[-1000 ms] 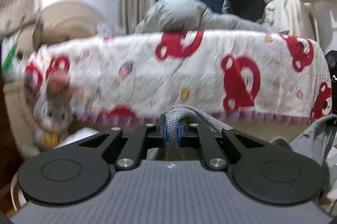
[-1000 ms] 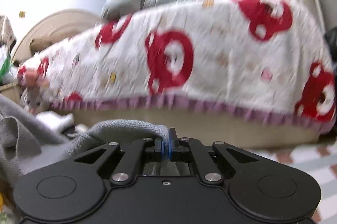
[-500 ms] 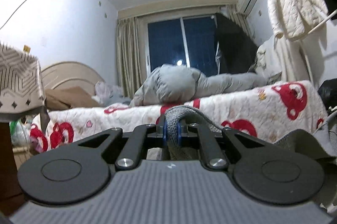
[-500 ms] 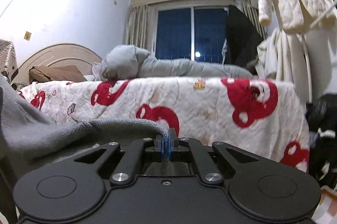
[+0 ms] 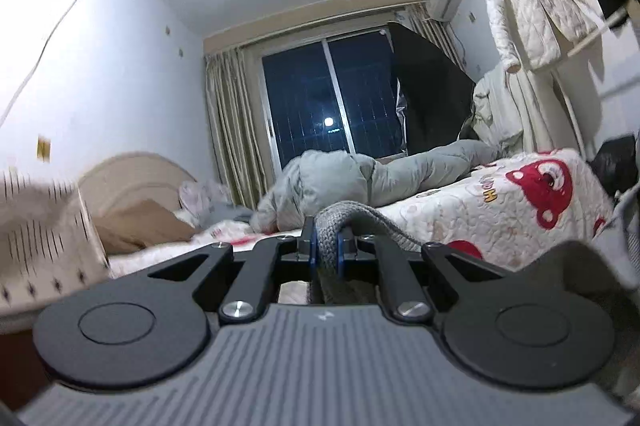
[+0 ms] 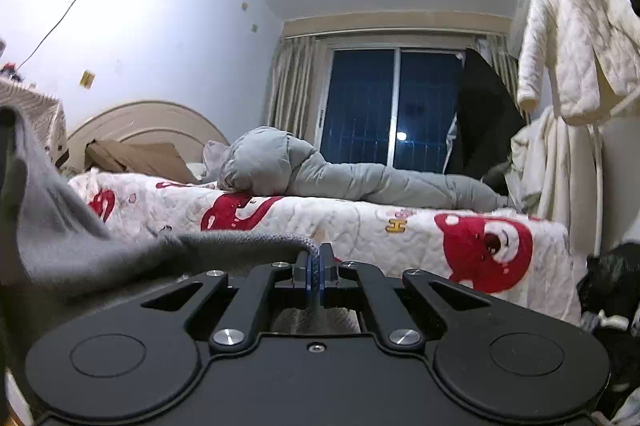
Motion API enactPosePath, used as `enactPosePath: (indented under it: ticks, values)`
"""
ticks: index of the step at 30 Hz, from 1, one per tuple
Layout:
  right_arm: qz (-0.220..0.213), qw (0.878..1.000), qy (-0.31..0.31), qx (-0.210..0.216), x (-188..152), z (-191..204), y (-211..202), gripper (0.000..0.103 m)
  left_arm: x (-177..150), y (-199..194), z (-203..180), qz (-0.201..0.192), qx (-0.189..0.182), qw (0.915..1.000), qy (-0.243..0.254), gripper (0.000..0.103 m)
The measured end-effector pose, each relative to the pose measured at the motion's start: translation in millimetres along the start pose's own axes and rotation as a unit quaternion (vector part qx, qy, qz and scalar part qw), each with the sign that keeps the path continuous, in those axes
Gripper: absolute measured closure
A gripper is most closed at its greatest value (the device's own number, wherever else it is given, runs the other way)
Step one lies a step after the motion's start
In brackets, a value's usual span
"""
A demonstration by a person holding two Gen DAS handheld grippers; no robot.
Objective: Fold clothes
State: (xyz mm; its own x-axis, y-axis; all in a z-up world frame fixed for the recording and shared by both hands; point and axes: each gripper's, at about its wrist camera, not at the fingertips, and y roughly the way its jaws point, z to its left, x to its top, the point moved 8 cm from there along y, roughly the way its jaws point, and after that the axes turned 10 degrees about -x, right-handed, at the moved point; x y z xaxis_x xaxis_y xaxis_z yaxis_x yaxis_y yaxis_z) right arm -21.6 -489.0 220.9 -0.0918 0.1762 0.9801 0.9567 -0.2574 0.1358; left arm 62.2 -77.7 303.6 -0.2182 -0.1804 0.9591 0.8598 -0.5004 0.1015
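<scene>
The left gripper (image 5: 325, 250) pinches a thick fold of the grey knit sweater (image 5: 360, 216) at its twelve o'clock; the right gripper (image 6: 316, 268) clamps a thinner edge (image 6: 240, 242), cloth trailing toward nine o'clock. No container shows. Compared with a second ago, both views sit higher: the bedspread (image 6: 360, 226) (red bears) lies lower and the window (image 6: 392, 106) shows in full.

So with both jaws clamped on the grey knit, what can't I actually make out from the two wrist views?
- Grey knit garment: what kind it is and how it hangs; the left gripper body covers it in the left wrist view.
- Same garment in the right wrist view: it runs off the left edge, and the right gripper body hides the rest.
- Floor below: hidden in both views.
- Patterned cloth, left wrist view: blurred.
</scene>
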Motion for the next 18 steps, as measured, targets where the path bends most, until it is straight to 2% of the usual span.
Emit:
enactPosePath:
  ticks: [2, 6, 9, 11, 12, 13, 14, 15, 16, 17, 18]
  values:
    - [0.006, 1.000, -0.007, 0.003, 0.2, -0.3, 8.1, 0.100, 8.8, 4.7, 1.0, 0.004, 0.001, 0.9998, 0.019, 0.094]
    - [0.047, 0.999, -0.003, 0.024, -20.8, 6.3, 63.4, 0.100, -38.1, 73.2, 26.4, 0.046, -0.003, 0.9984, 0.031, 0.094]
    - [0.088, 0.996, -0.006, 0.013, -46.9, 19.7, 132.6, 0.100, -100.3, 155.2, 65.4, 0.085, 0.025, 0.9961, -0.005, 0.094]
    - [0.113, 0.993, -0.013, 0.014, -69.5, 33.7, 186.9, 0.100, -141.7, 200.9, 83.6, 0.105, 0.057, 0.9928, -0.003, 0.093]
    - [0.111, 0.994, -0.010, 0.019, -80.2, 41.6, 205.1, 0.097, -166.6, 223.7, 89.9, 0.128, 0.060, 0.9900, 0.004, 0.085]
    - [0.107, 0.994, -0.005, 0.025, -90.7, 49.7, 221.1, 0.092, -197.6, 236.1, 93.0, 0.159, 0.071, 0.9846, -0.003, 0.081]
    - [0.130, 0.991, 0.000, 0.038, -104.6, 61.1, 233.6, 0.085, -228.9, 247.6, 95.9, 0.192, 0.083, 0.9778, -0.010, 0.067]
    - [0.183, 0.982, 0.009, 0.038, -122.2, 71.7, 238.8, 0.073, -260.1, 258.7, 98.6, 0.224, 0.095, 0.9698, -0.018, 0.063]
    - [0.214, 0.976, 0.020, 0.041, -136.6, 83.2, 236.2, 0.070, -291.1, 269.5, 101.2, 0.256, 0.107, 0.9605, -0.026, 0.063]
    - [0.228, 0.971, 0.022, 0.062, -152.7, 98.3, 223.0, 0.061, -320.6, 262.6, 96.7, 0.276, 0.091, 0.9548, -0.062, 0.063]
    - [0.240, 0.967, 0.021, 0.086, -169.4, 114.1, 207.2, 0.046, -342.3, 251.6, 88.5, 0.282, 0.068, 0.9525, -0.091, 0.063]
